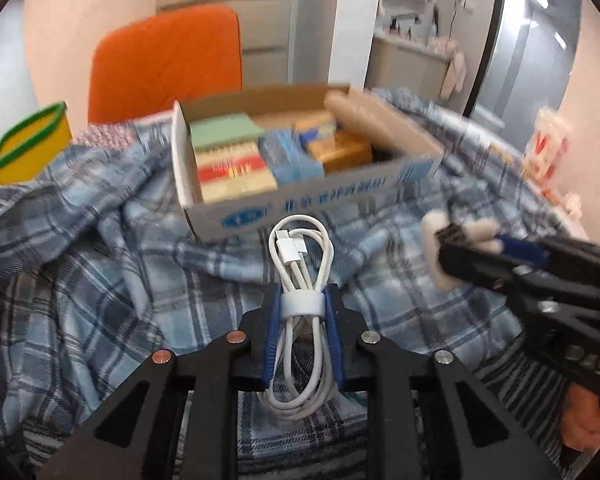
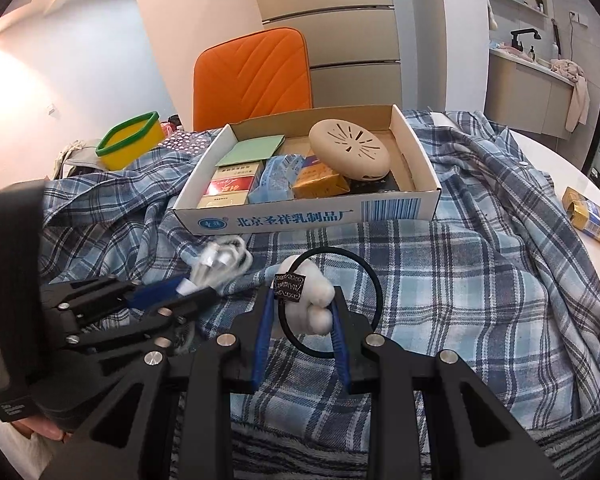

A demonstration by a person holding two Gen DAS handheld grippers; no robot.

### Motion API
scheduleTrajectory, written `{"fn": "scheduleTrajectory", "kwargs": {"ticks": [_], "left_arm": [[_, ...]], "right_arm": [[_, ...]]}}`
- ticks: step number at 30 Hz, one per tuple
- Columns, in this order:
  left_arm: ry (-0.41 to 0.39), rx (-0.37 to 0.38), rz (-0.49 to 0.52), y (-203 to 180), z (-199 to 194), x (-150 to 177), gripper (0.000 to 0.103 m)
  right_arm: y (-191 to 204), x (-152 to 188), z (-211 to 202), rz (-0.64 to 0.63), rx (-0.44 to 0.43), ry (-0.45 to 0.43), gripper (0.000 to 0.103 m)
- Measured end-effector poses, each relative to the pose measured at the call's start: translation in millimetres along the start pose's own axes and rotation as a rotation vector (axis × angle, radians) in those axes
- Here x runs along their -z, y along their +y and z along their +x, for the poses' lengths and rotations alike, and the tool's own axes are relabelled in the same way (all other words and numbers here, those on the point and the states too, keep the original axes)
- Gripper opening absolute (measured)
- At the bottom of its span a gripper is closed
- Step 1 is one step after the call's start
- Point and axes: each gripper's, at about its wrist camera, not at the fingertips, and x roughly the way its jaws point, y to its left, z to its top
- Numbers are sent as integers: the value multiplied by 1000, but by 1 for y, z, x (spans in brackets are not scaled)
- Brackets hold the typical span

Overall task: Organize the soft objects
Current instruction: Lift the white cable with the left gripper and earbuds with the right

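My right wrist view shows what the left blurs: a pale oval plastic case (image 2: 349,155) with slotted vents, lying in the shallow white cardboard box (image 2: 396,210) at its back right, and one gold and blue packet (image 2: 586,210) on the bare white worktop (image 2: 556,152) at far right. Only my left wrist view shows the bundled white charging cable (image 1: 302,280), one smooth coil cinched by a white band, pinched at that band between the blue pads of my left claw (image 1: 303,306). My right claw (image 2: 303,304) is closed on the fluffy white pompom of a thin black elastic hair tie (image 2: 374,280), its single loop hanging over the rumpled blue plaid flannel shirt (image 2: 460,280). One yellow hexagonal tub with a green rim (image 2: 130,144) stands beyond the cloth, before one orange padded chair back (image 2: 252,76).
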Motion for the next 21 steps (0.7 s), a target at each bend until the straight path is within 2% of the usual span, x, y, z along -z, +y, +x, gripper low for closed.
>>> {"fn": "scheduleTrajectory", "kwargs": {"ticks": [8,12,21], "left_arm": [[-247,-29,29,-5,-48,7,20],[-340,-27,42,-6,-67,9,20],[-377,-51,36,-8,-74,9,20]], "right_arm": [[2,0,-3,-7,2,-21,29],[6,0,-9,-29,-1,-49,29],[10,-1,-14,-47,9,-72,29]]}}
